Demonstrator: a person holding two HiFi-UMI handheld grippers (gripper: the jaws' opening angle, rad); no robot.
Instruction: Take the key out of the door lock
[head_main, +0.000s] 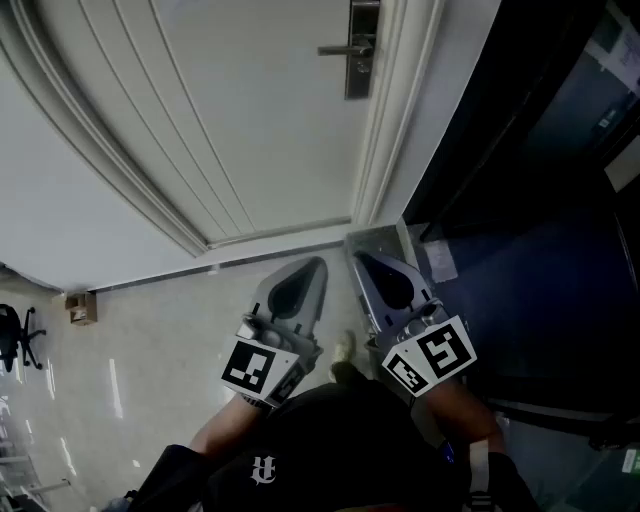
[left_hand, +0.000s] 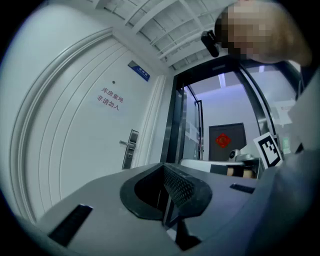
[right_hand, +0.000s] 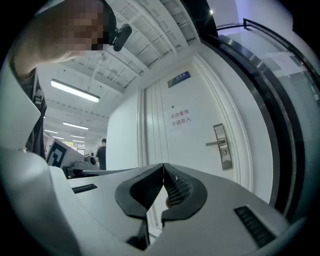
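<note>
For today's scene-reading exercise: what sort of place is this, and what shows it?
Probably an office corridor: a white door with a lever handle and printed notice, a glass partition beside it, strip ceiling lights.

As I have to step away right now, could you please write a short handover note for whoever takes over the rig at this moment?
Grippers: left gripper shut and empty, held low in front of the body; right gripper shut and empty beside it.
Things: the white door is closed, ahead; its lock plate and lever handle are near its right edge. The key is too small to make out.
Done: nothing yet.
Left: step up to the lock, probably grip the key, withdraw it.
</note>
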